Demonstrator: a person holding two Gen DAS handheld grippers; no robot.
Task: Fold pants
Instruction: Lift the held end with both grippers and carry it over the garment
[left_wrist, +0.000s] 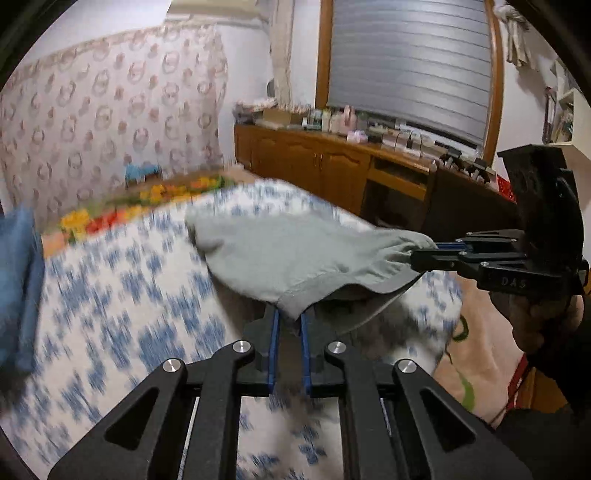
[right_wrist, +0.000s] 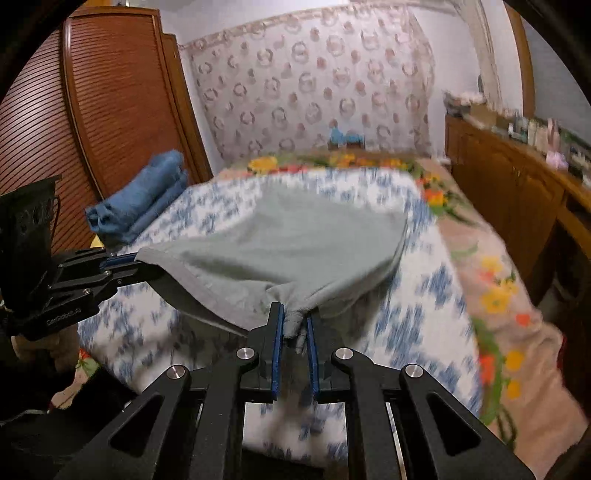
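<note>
Right gripper (left_wrist: 432, 254) body reads "DAS" — left gripper (right_wrist: 127, 266) carries small lettering, roughly "GenRobot.AI", too blurred to confirm.

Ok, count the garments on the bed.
2. Grey pants lifted mid-bed, held by left tongs and right tongs. A folded blue garment lies at the bed's left edge. Others may be hidden.

Grey pants (left_wrist: 295, 254), bunched, stretched above blue-patterned bedspread (left_wrist: 129, 295), held at two corners

Home bedroom: bed (right_wrist: 424, 258), wooden wardrobe (right_wrist: 122, 103).
</note>
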